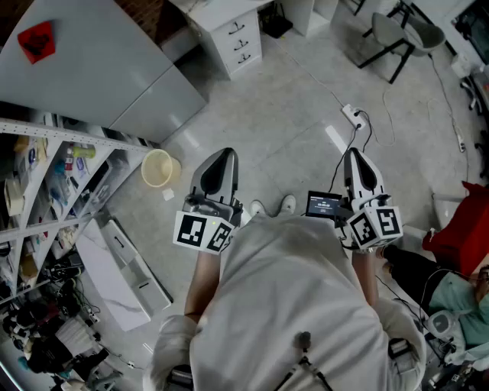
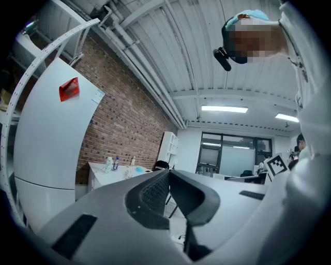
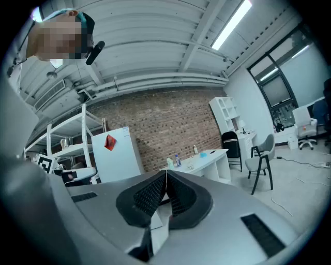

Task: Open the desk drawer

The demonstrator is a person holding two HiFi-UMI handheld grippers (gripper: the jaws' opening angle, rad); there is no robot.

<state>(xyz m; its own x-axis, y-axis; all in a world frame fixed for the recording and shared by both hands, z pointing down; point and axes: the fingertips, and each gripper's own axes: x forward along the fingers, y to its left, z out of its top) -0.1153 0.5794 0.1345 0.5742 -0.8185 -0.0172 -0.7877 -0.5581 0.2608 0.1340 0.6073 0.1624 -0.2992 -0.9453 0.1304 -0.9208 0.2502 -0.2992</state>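
The white desk (image 1: 218, 11) stands far ahead at the top of the head view, with a three-drawer unit (image 1: 240, 40) under it; all drawers look closed. I hold both grippers level in front of my body, well short of the desk. My left gripper (image 1: 222, 154) is shut with nothing between its pads, and so is my right gripper (image 1: 352, 153). In the left gripper view the shut left gripper (image 2: 169, 173) points past the desk (image 2: 111, 173), which carries bottles. In the right gripper view the shut right gripper (image 3: 165, 176) points toward the same desk (image 3: 207, 158).
A grey fridge (image 1: 92, 69) with a red sticker stands left of the desk. A cluttered shelf rack (image 1: 46, 198) and a yellow bucket (image 1: 158, 168) are at my left. A chair (image 1: 397, 34) stands at the upper right; a power strip (image 1: 354, 116) and cable lie on the floor.
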